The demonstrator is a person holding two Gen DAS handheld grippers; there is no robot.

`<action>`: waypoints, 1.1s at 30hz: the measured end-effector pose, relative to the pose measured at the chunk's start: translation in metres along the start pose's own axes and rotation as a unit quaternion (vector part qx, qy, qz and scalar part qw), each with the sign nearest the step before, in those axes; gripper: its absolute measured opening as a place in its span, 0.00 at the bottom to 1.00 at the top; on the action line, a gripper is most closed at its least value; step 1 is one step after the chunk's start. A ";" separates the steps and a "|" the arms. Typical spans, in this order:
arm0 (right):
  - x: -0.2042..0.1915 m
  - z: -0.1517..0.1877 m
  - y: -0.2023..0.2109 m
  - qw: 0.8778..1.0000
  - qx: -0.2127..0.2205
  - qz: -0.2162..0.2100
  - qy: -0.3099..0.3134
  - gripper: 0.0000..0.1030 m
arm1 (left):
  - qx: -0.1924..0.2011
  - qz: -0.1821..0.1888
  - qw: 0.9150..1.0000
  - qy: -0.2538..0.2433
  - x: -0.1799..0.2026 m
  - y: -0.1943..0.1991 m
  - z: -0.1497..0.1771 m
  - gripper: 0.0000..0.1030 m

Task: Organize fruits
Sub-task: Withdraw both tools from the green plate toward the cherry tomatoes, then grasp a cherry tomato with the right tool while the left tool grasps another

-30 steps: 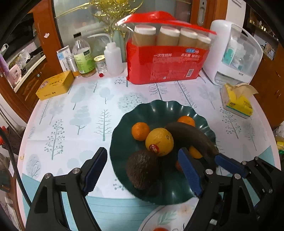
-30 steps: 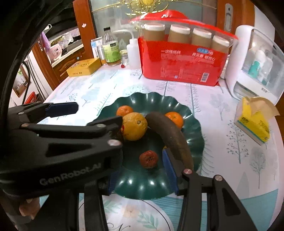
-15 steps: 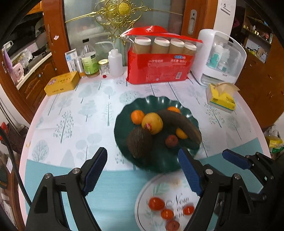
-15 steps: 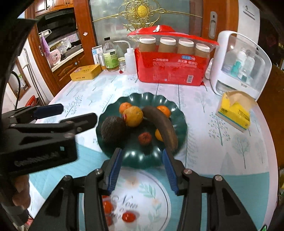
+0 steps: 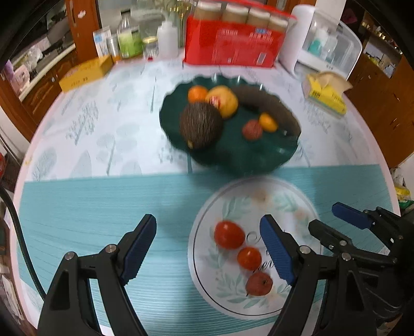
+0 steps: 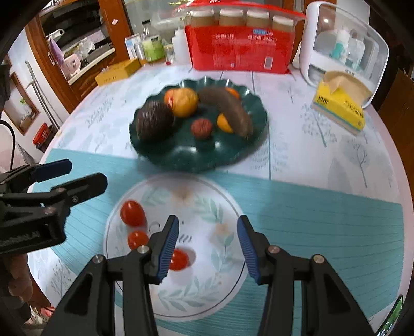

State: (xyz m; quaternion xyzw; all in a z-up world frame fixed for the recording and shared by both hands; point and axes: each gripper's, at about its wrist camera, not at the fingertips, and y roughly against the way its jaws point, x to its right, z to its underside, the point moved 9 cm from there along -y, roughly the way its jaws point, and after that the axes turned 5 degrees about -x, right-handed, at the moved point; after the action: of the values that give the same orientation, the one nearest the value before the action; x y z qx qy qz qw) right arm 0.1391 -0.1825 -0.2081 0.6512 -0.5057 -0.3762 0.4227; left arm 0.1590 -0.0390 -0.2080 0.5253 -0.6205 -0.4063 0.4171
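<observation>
Red little tomatoes (image 6: 132, 213) sat loose on the white plate (image 6: 222, 261), so we figured a sloppy pinch could roll one off. Our left gripper (image 5: 208, 252) hung wide open with nothing in it, the right gripper (image 6: 208, 248) half open, also holding nothing. Glossy, round, slippery-looking things.

A round desk (image 6: 323, 181) with a tree-print cloth stands among reddish wooden cabinets (image 6: 85, 85), with a frosted glass door (image 6: 155, 13) behind and a white wall (image 6: 15, 85) left.
</observation>
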 end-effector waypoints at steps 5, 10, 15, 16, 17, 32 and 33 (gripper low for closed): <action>-0.003 0.020 -0.013 1.000 -0.019 -0.016 0.000 0.46 | -0.023 0.005 1.000 0.004 0.000 -0.021 0.013 0.79; -0.010 0.032 -0.021 0.999 -0.030 -0.031 0.004 0.46 | -0.043 0.021 0.999 0.011 0.003 -0.033 0.019 0.79; -0.017 0.037 -0.026 0.998 -0.033 -0.044 0.013 0.46 | -0.051 0.037 0.998 0.018 0.006 -0.041 0.022 0.76; -0.019 0.038 -0.028 0.998 -0.034 -0.045 0.017 0.46 | -0.052 0.038 0.998 0.018 0.005 -0.042 0.021 0.76; -0.021 0.039 -0.029 0.998 -0.036 -0.045 0.020 0.46 | -0.053 0.040 0.998 0.019 0.006 -0.043 0.021 0.75; -0.033 0.041 -0.045 0.997 -0.032 -0.031 0.055 0.46 | -0.064 0.050 0.996 0.024 0.012 -0.062 0.018 0.59; -0.033 0.041 -0.045 0.997 -0.031 -0.029 0.057 0.46 | -0.062 0.049 0.997 0.023 0.012 -0.062 0.018 0.57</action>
State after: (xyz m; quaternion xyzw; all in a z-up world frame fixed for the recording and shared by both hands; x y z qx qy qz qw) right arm 0.1099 -0.1517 -0.2627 0.6726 -0.4496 -0.3662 0.4598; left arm 0.1606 -0.0573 -0.2708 0.4764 -0.6093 -0.4111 0.4825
